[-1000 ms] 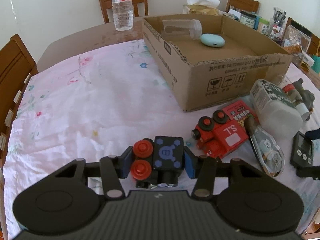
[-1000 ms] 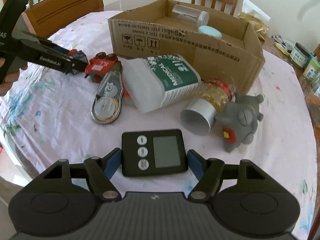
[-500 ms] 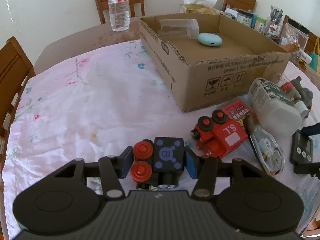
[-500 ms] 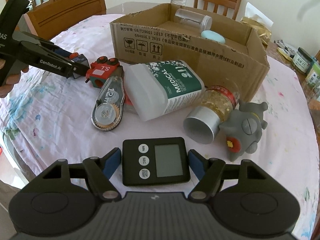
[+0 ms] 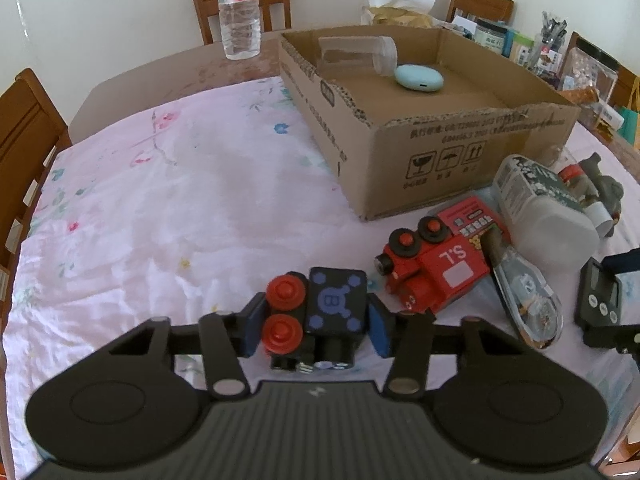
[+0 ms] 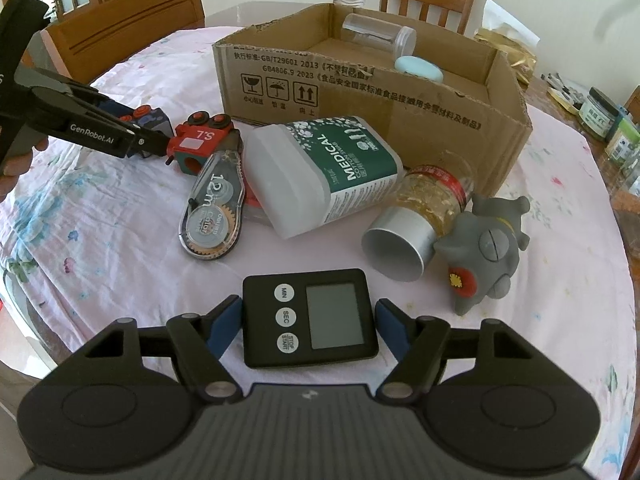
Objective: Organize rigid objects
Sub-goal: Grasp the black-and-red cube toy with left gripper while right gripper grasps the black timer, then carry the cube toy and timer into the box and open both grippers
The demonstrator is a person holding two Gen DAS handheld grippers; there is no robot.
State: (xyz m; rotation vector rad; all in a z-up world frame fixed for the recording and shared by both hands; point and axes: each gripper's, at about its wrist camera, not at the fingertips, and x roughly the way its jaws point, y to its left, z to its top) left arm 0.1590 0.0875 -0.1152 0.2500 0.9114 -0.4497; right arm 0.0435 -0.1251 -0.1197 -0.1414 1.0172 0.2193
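My left gripper (image 5: 316,326) is shut on a black toy train car (image 5: 320,316) with red wheels and a blue emblem, held just above the tablecloth. My right gripper (image 6: 310,326) is shut on a black digital timer (image 6: 310,318), lifted slightly. The open cardboard box (image 5: 460,148) holds a clear jar (image 5: 358,54) and a pale blue case (image 5: 418,78). In front of the box lie a red toy train (image 6: 202,140), a tape dispenser (image 6: 214,216), a white medical bottle (image 6: 320,172), a glitter jar (image 6: 416,224) and a grey rubber toy (image 6: 486,248).
A water bottle (image 5: 240,16) stands at the table's far side. Wooden chairs (image 5: 24,128) ring the table. Jars and clutter (image 5: 560,52) crowd the right edge. The pink flowered tablecloth (image 5: 160,200) spreads to the left of the box.
Both grippers have risen a little with their objects still held. The box and loose items have not moved.
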